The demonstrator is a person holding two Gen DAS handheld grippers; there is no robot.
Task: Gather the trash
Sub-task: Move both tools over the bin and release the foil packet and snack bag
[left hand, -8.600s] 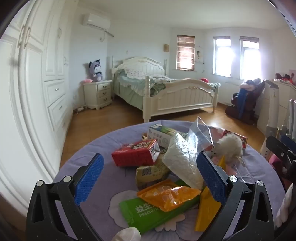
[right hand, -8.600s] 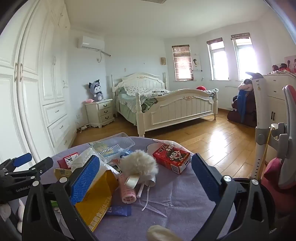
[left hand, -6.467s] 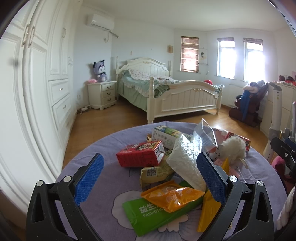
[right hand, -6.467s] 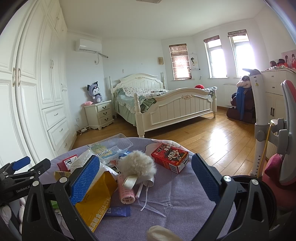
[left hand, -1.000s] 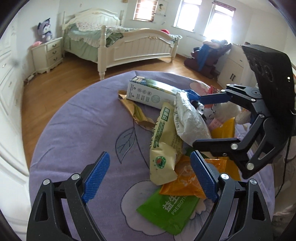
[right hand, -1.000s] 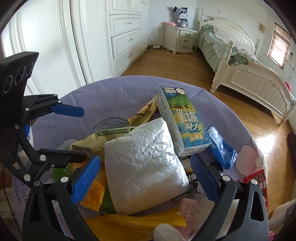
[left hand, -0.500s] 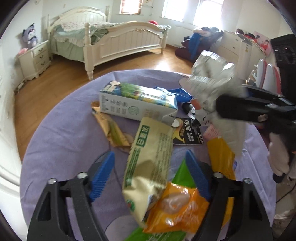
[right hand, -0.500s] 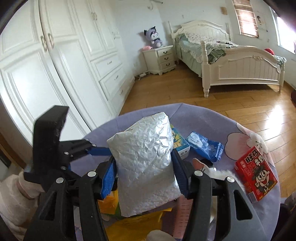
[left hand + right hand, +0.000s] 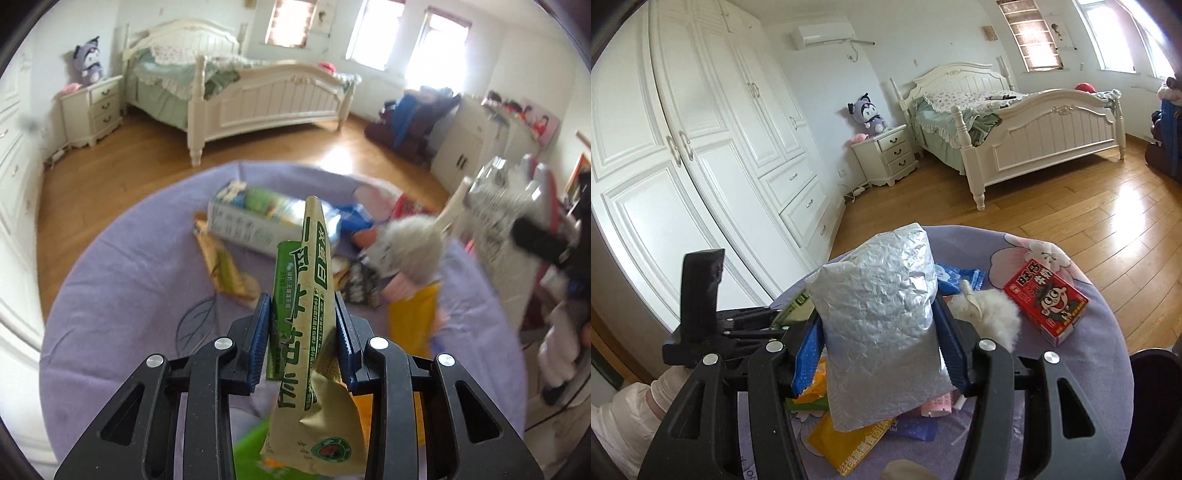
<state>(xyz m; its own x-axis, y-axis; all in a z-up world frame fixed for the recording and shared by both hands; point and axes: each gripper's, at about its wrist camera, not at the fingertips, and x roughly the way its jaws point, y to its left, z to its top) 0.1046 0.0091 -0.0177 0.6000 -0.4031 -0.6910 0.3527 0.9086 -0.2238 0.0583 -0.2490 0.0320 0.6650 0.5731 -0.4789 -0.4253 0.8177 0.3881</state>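
Note:
My left gripper (image 9: 301,325) is shut on a green and tan snack bag (image 9: 306,314) and holds it up over the round purple table (image 9: 122,295). My right gripper (image 9: 879,325) is shut on a silver foil bag (image 9: 882,325), raised above the table. In the left wrist view the right gripper (image 9: 532,236) is blurred at the far right. In the right wrist view the left gripper (image 9: 713,332) is at the left. Loose trash lies on the table: a milk carton (image 9: 251,221), a tan wrapper (image 9: 225,266), a red box (image 9: 1045,299), a yellow bag (image 9: 849,439).
A white fluffy ball (image 9: 990,314) and a blue wrapper (image 9: 956,277) lie mid-table. White wardrobes (image 9: 701,166) stand to the left, a bed (image 9: 1015,122) across the wooden floor. A dark bin edge (image 9: 1156,406) shows at the lower right.
My left gripper has closed on the green and tan snack bag and lifted it. My right gripper keeps hold of the silver foil bag and has moved off to the right.

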